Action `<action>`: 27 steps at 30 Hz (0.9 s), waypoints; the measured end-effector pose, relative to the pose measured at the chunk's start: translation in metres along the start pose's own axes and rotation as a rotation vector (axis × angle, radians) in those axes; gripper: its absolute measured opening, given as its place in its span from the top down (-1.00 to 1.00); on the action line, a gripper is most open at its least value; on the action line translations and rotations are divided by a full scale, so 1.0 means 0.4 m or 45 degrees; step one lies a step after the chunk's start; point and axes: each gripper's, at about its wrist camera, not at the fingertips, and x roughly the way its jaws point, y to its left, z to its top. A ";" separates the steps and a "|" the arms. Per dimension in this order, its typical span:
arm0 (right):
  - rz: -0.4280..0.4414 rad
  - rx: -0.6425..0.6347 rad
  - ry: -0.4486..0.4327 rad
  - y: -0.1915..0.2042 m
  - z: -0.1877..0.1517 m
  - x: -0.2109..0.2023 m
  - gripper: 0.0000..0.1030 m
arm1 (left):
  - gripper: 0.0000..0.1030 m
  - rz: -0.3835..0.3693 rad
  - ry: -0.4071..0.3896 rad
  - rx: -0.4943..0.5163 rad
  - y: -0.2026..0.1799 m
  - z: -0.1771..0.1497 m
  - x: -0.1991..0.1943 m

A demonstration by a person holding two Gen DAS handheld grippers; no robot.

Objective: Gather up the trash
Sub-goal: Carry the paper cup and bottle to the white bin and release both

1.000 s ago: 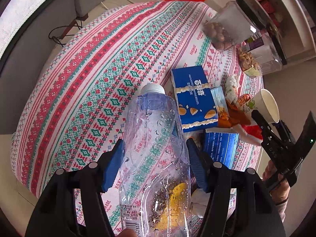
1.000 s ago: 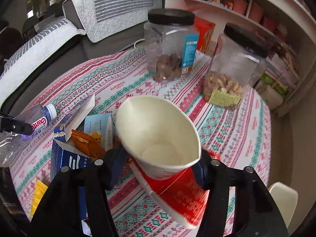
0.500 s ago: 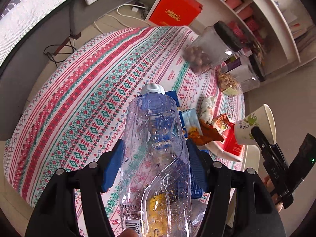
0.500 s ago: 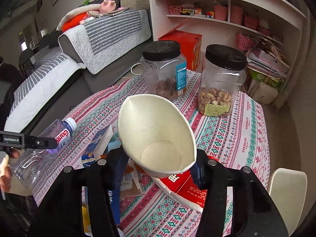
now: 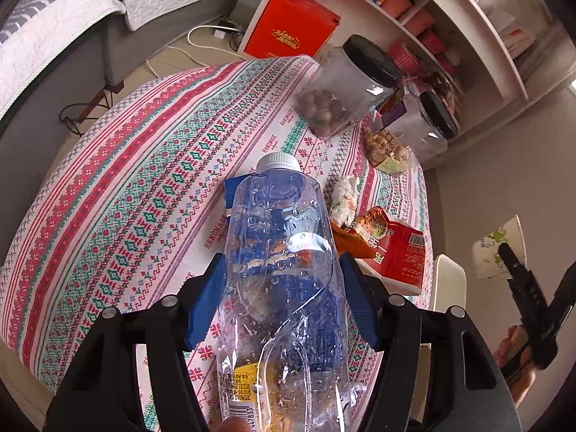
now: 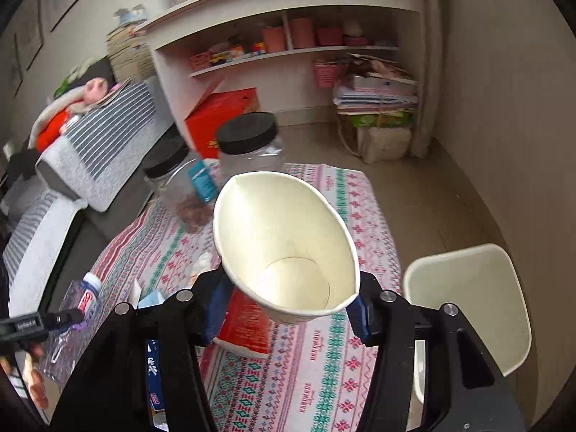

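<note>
A crumpled clear plastic bottle (image 5: pixel 277 187) with a white cap sits between the blue pads of my left gripper (image 5: pixel 281 288), which is shut on it above the patterned tablecloth (image 5: pixel 144 180). My right gripper (image 6: pixel 288 298) is shut on a white paper cup (image 6: pixel 284 223), squeezed oval, its empty mouth facing the camera. In the left wrist view the cup (image 5: pixel 498 248) hangs off the table's right edge. In the right wrist view the bottle (image 6: pixel 77 306) shows at lower left. Trash lies on the table: a red snack bag (image 5: pixel 392 248), a crumpled tissue (image 5: pixel 343 198) and a blue box (image 5: pixel 234 187).
A white bin (image 6: pixel 475 298) stands on the floor just right of the table. Two black-lidded clear jars (image 5: pixel 345 86) (image 5: pixel 421 133) stand at the table's far side. A red box (image 5: pixel 291 25), shelves and a sofa lie beyond.
Both grippers have lifted away from the table with their loads. The right one rolled and swung with the cup toward the table's right edge, so the white bin came into view.
</note>
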 end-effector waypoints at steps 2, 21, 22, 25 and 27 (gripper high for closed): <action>-0.060 0.112 0.002 -0.073 0.007 -0.006 -0.02 | -0.22 0.007 -0.003 0.000 -0.014 -0.009 0.009; -0.339 0.592 -0.159 -0.521 -0.016 -0.229 -0.69 | -0.22 -0.135 -0.066 0.390 -0.536 -0.125 0.121; -0.336 0.614 -0.168 -0.539 -0.018 -0.240 -0.70 | -0.22 -0.146 -0.047 0.418 -0.585 -0.137 0.143; -0.311 0.683 -0.185 -0.590 -0.032 -0.271 -0.73 | -0.22 -0.178 0.006 0.485 -0.708 -0.175 0.204; -0.302 0.721 -0.194 -0.614 -0.039 -0.281 -0.75 | -0.22 -0.191 0.033 0.530 -0.783 -0.198 0.239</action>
